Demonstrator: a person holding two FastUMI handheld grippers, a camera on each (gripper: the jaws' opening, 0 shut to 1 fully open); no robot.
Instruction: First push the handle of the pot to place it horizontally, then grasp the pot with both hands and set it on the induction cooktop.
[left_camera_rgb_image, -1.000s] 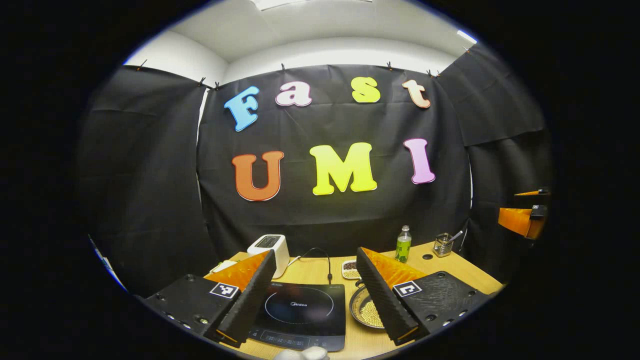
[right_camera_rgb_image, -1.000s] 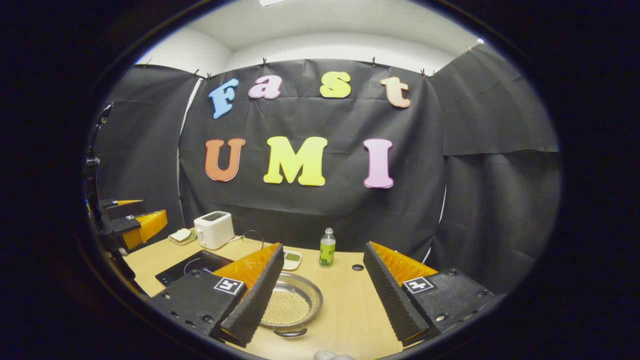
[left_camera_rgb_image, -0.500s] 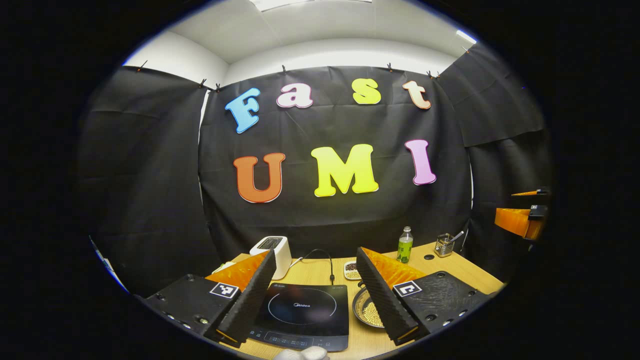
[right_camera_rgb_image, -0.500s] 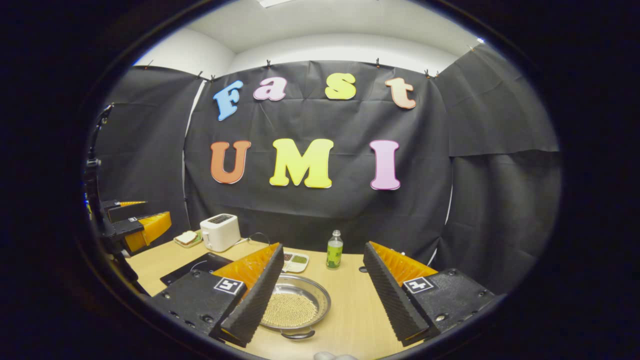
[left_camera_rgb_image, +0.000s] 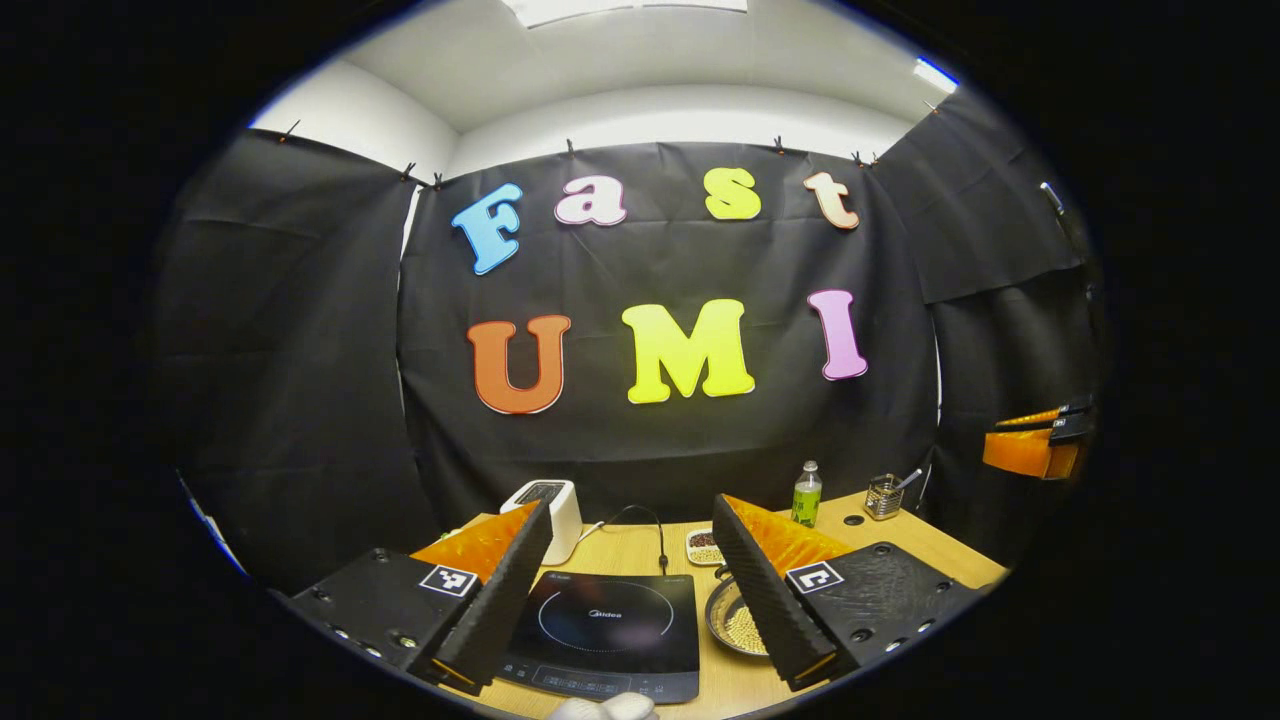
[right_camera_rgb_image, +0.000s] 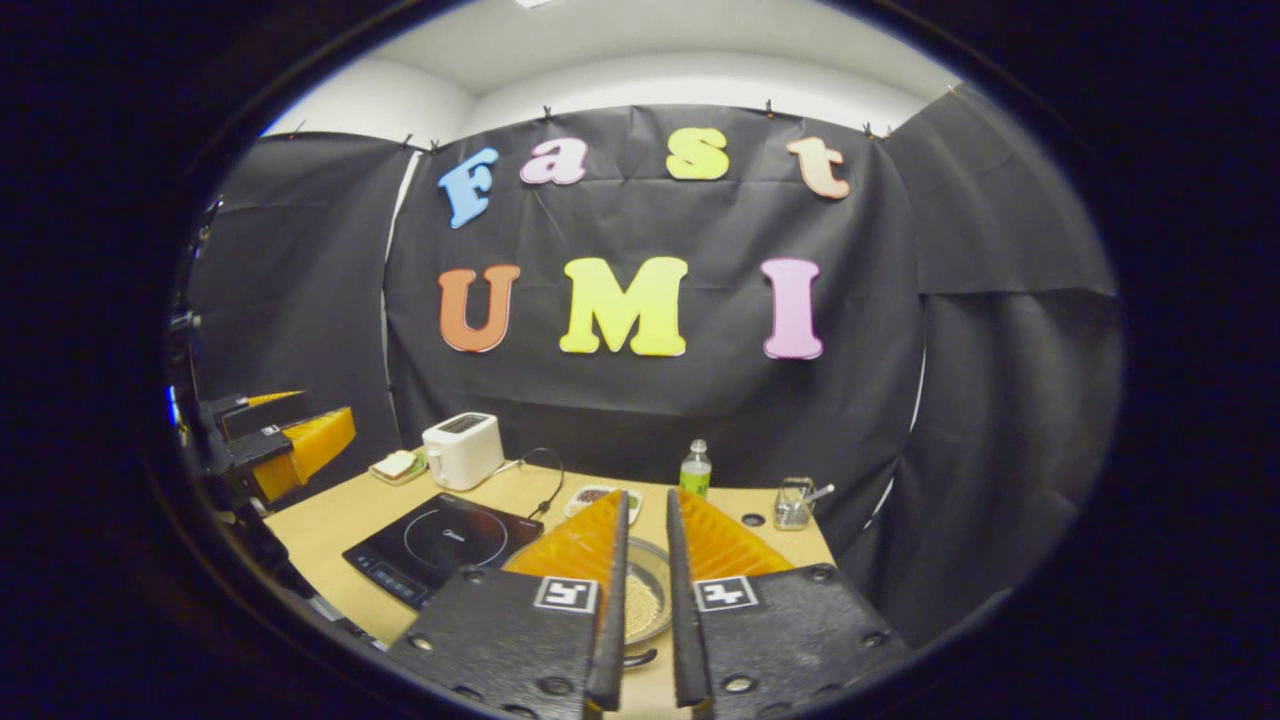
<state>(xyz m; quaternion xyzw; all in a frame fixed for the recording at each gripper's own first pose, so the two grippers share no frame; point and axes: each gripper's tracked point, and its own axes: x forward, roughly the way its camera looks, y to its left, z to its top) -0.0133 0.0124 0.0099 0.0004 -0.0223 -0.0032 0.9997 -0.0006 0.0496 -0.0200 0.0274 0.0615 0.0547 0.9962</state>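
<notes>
Left gripper view, table: a pale wooden table (left_camera_rgb_image: 930, 545) runs along the foot of the black cloth wall; it also shows in the right gripper view.
Induction cooktop: the black induction cooktop (left_camera_rgb_image: 610, 630) lies flat between the left gripper's 2 fingers, its control strip toward the camera; in the right gripper view it sits to the left of the pot.
Left gripper: the left gripper (left_camera_rgb_image: 630, 590) hangs above the table's near edge with its jaws spread wide, as wide as 1.0 s ago, holding nothing; a bit of white glove (left_camera_rgb_image: 605, 707) shows at the bottom.
Right gripper: the right gripper (right_camera_rgb_image: 643, 590) now has its fingers drawn almost together with only a narrow slit between them and nothing clamped; 0.5 s ago they stood wide apart. It points over the pot's near rim, above the table.
Pot: the shallow metal pot (right_camera_rgb_image: 645, 600), holding small pale beans, stands on the table just right of the cooktop and off its surface; its dark near handle (right_camera_rgb_image: 640, 658) shows below the rim between the fingers.
Toaster: a white toaster (right_camera_rgb_image: 463, 450) stands behind the cooktop, its cord trailing right.
Bottle: a green bottle (right_camera_rgb_image: 695, 470) stands upright near the wall.
Small things: a divided dish (right_camera_rgb_image: 600, 497) behind the pot, a glass cup (right_camera_rgb_image: 795, 503) with a utensil at the right.
</notes>
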